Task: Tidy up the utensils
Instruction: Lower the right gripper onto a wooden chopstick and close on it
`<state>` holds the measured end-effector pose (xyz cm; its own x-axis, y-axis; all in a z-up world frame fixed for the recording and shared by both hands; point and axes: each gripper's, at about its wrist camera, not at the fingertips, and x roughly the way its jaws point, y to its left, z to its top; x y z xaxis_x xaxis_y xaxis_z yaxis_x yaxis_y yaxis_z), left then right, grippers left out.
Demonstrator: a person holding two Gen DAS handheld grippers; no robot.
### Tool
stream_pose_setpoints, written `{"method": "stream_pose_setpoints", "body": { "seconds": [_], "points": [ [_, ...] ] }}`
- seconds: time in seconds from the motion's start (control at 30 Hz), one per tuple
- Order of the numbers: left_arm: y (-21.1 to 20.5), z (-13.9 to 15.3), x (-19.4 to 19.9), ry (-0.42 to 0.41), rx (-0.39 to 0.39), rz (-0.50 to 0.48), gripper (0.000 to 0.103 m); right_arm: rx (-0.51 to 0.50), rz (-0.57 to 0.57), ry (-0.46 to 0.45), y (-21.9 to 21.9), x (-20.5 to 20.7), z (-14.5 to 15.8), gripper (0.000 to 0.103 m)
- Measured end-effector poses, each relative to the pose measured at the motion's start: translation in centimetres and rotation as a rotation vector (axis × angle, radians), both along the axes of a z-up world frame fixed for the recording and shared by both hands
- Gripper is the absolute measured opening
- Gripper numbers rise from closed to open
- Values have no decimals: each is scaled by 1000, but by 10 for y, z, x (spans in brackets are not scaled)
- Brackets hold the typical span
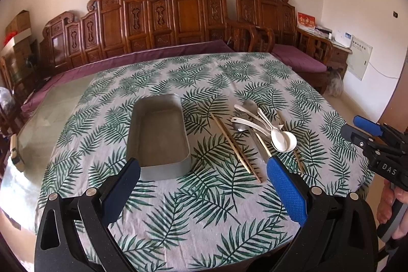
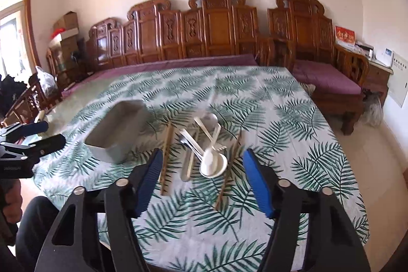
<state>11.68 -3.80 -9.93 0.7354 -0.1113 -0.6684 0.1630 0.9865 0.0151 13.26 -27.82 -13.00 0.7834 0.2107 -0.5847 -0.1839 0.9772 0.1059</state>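
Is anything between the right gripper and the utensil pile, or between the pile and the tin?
Nothing visible. The right gripper hangs open just short of the pile, only bare cloth between. One chopstick pair lies between the pile and the empty tin, flat on the cloth, no real obstacle.

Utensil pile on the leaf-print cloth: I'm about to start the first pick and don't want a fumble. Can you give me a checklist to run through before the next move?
1. Metal tray has nothing in it, ready to receive: ok.
2. Right hand-held gripper open, nothing between its fingers: ok.
3. Left hand-held gripper open and holding nothing: ok.
4. Target lies free for a clean pick: not ok for the white spoons, which overlap each other and the metal cutlery.
5. Chopsticks beside the tray lie apart from the pile: ok.
6. The two grippers are clear of each other: ok.
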Motion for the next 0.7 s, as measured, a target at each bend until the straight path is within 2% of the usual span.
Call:
{"method": "stream_pose_setpoints", "body": {
  "seconds": [0.13, 0.27, 0.47, 0.7],
  "points": [
    [-6, -12, 17, 14, -14, -12, 96, -22, -19, 53, -9, 21, -21, 57],
    [-13, -26, 32, 46, -9, -32, 96, -32, -24, 135, -17, 44, -51, 48],
    [-19, -48, 49, 106, -17, -55, 96, -39, 5, 252, -7, 68, -95, 39],
    [-29, -74, 65, 178, -17, -69, 85, -99, 21, 316, 4, 86, -124, 34]
  ]
}}
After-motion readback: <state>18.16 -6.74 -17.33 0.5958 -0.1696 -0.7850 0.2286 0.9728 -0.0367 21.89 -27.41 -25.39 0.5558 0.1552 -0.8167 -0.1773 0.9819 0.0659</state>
